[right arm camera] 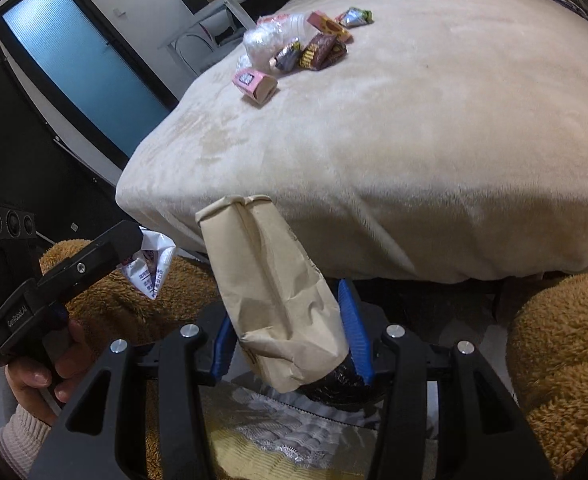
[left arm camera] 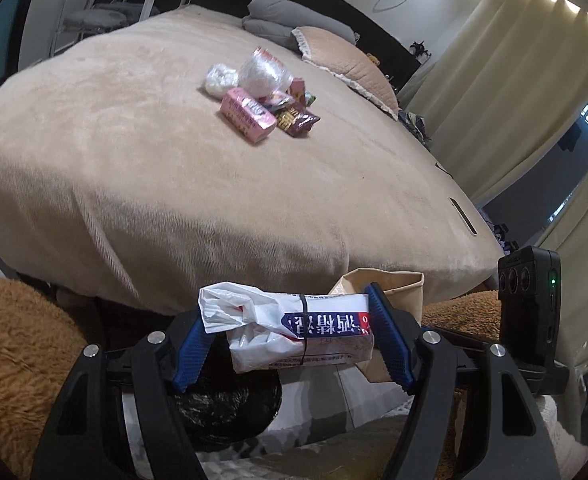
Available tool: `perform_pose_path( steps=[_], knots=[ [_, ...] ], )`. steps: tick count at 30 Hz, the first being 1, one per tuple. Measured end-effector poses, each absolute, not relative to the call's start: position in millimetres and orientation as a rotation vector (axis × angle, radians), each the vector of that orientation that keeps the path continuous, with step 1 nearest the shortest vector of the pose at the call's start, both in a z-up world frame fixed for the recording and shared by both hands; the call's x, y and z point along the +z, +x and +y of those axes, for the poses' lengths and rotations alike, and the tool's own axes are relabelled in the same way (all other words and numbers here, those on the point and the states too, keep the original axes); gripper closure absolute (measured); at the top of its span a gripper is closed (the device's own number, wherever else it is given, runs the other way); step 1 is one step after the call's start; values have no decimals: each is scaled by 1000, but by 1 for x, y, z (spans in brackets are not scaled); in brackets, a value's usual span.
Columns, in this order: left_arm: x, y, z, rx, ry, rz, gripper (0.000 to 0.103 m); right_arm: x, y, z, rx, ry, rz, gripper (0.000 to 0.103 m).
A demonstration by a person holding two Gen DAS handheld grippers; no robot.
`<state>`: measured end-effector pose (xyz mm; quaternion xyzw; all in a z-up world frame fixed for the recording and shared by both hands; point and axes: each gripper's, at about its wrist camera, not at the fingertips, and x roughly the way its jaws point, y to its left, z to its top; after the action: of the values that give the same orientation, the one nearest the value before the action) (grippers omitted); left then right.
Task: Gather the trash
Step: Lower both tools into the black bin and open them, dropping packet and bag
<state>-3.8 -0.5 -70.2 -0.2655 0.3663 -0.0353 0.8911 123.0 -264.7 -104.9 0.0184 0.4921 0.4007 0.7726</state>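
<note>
Below the near edge of the bed (left arm camera: 174, 184), the left gripper (left arm camera: 294, 344) clamps a white wrapper (left arm camera: 294, 332) and the right gripper (right arm camera: 290, 344) pinches a brown paper bag (right arm camera: 270, 280). Both are light and crushable; grip mid-body. More litter (left arm camera: 262, 96) lies mid-bed, unobstructed.

Both wrist views look down-forward, close-in — sharing the bed (left arm camera: 174, 168), seemingly its foot.

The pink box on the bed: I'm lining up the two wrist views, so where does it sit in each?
Left wrist: pink box, above centre, nearest item of the trash pile.
Right wrist: pink box, upper left of centre, open end facing the camera.
Shared landmark: the brown wrapper beside it.
</note>
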Motion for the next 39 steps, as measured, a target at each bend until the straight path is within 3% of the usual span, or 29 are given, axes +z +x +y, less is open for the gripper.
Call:
perform_pose_path(
  steps=[20, 35, 38, 39],
  knots=[
    [-160, 40, -3, 55, -577, 1147, 32, -194, 150, -254, 659, 25, 1479, 54],
    [-181, 38, -1, 67, -643, 1258, 31, -218, 151, -242, 602, 46, 1586, 50],
    [-181, 37, 2, 102, -656, 1254, 14, -214, 159, -251, 595, 62, 1584, 44],
    [-182, 37, 2, 102, -665, 1254, 13, -214, 159, -251, 593, 62, 1585, 44]
  ],
)
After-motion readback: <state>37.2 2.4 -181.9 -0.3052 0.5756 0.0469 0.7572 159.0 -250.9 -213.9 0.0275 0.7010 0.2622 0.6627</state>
